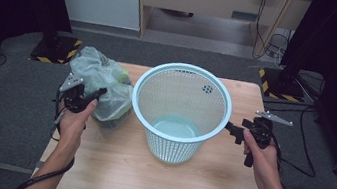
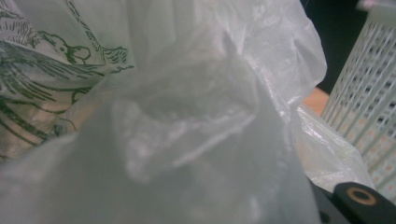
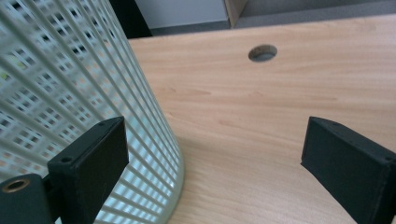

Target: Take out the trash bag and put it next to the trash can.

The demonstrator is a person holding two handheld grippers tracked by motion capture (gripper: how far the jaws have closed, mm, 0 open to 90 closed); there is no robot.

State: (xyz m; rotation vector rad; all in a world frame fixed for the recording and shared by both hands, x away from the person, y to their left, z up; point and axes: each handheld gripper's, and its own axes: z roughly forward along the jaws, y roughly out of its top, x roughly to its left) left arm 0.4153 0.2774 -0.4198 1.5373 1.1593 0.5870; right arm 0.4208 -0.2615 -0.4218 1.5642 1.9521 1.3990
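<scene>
Basket (image 1: 181, 111) sits empty (left gripper (image 1: 86, 100) pinching plastic bag (image 1: 102, 84), right gripper (image 1: 242, 132) spread).

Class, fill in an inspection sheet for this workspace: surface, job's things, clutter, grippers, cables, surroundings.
Surface: light wooden table, round hole in it.
Job's things: pale blue perforated plastic basket, upright, empty; crumpled translucent plastic bag with green print left of it.
Clutter: nothing seen.
Grippers: left gripper shut on the bag; right gripper open, beside the basket's wall.
Cables: black cables trail from grippers and across the floor.
Surroundings: grey carpet, hazard-striped stand bases.
</scene>
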